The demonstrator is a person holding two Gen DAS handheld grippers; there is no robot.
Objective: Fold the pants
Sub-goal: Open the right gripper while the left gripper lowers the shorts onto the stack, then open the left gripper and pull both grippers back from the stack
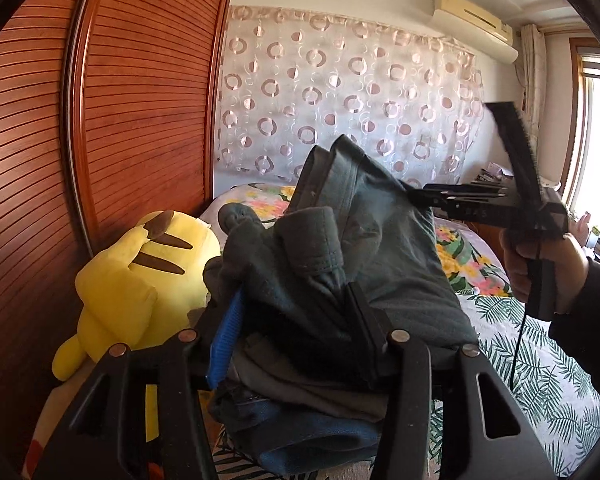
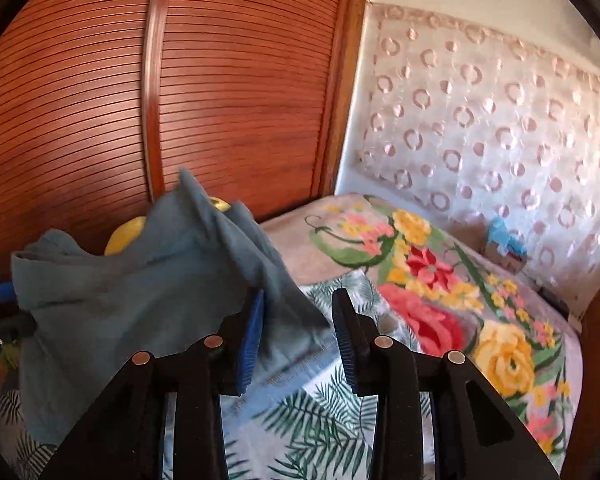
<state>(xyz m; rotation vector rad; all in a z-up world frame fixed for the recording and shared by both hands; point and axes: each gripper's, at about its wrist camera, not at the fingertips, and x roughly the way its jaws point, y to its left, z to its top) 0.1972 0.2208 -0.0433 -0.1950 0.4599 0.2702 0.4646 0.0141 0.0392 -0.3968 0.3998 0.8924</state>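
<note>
Grey-blue pants [image 1: 340,264] clamped in left claw [image 1: 296,320], right claw [image 2: 298,336] apart beside hem

The bunched grey-green cotton pants [image 1: 340,248] hide the left gripper's [image 1: 296,320] black finger [image 1: 360,320] tips, and cover part of the yellow plush toy [image 1: 140,276]. In the right wrist view the same pants [image 2: 140,292] are motion-blurred, with only yellow slivers of that toy [image 2: 126,232] showing behind them.

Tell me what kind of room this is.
Most likely a bedroom: a bed with a floral blanket, a slatted wooden wardrobe door, and a yellow plush toy beside the pants.
</note>
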